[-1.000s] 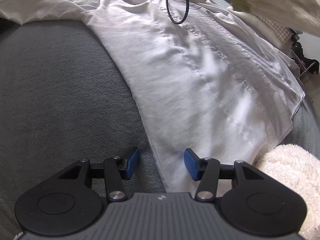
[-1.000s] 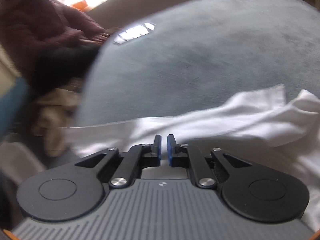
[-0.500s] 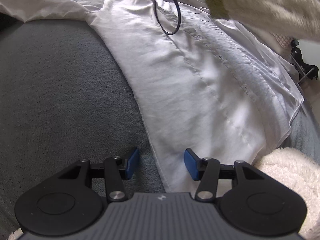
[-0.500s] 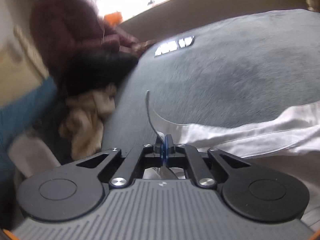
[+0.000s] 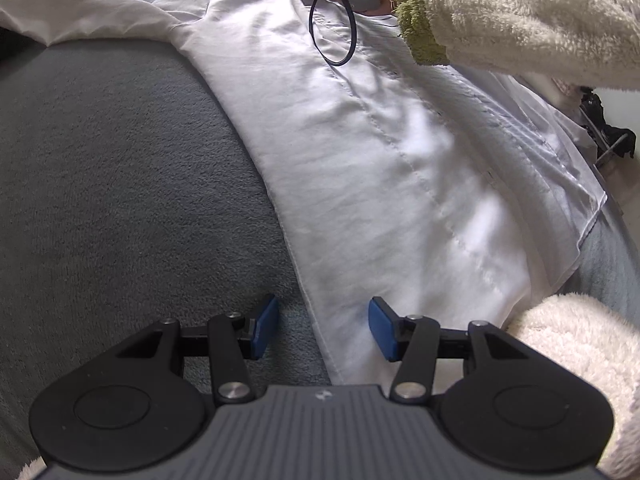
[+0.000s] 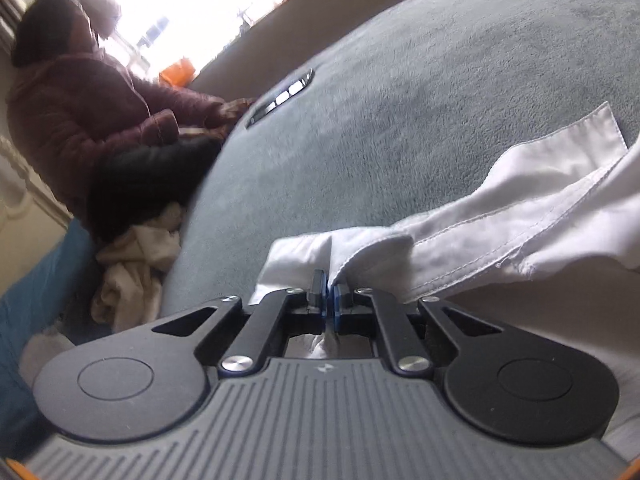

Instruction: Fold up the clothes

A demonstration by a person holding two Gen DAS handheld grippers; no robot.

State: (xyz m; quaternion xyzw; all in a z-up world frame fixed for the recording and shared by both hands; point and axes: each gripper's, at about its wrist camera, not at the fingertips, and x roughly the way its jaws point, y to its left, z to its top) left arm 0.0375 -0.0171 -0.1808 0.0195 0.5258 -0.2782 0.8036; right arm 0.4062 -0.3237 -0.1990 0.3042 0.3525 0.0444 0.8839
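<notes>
A white shirt (image 5: pixel 380 160) lies spread flat on a grey fleece blanket (image 5: pixel 120 180). My left gripper (image 5: pixel 324 328) hovers open at the near end, and the shirt's side edge runs between its blue pads (image 5: pixel 264 326) without touching them. At the far end a hand in a cream fleece sleeve (image 5: pixel 520 20) holds the right gripper over the collar area. In the right wrist view my right gripper (image 6: pixel 329 300) pinches a fold of the white shirt (image 6: pixel 500 208) low over the blanket. Its jaws are opening a little, with the fabric still between the pads.
A black cable loop (image 5: pixel 332 24) dangles from the right hand over the shirt. A person in a maroon jacket (image 6: pixel 80 112) sits at the bed's far side. Beige clothes (image 6: pixel 136 264) are heaped by the bed edge. A flat dark object (image 6: pixel 284 94) lies on the blanket.
My right gripper closed on the shirt's fabric and sank toward the blanket. In the left wrist view the right arm's sleeve and cable loop came lower. The left gripper stayed put.
</notes>
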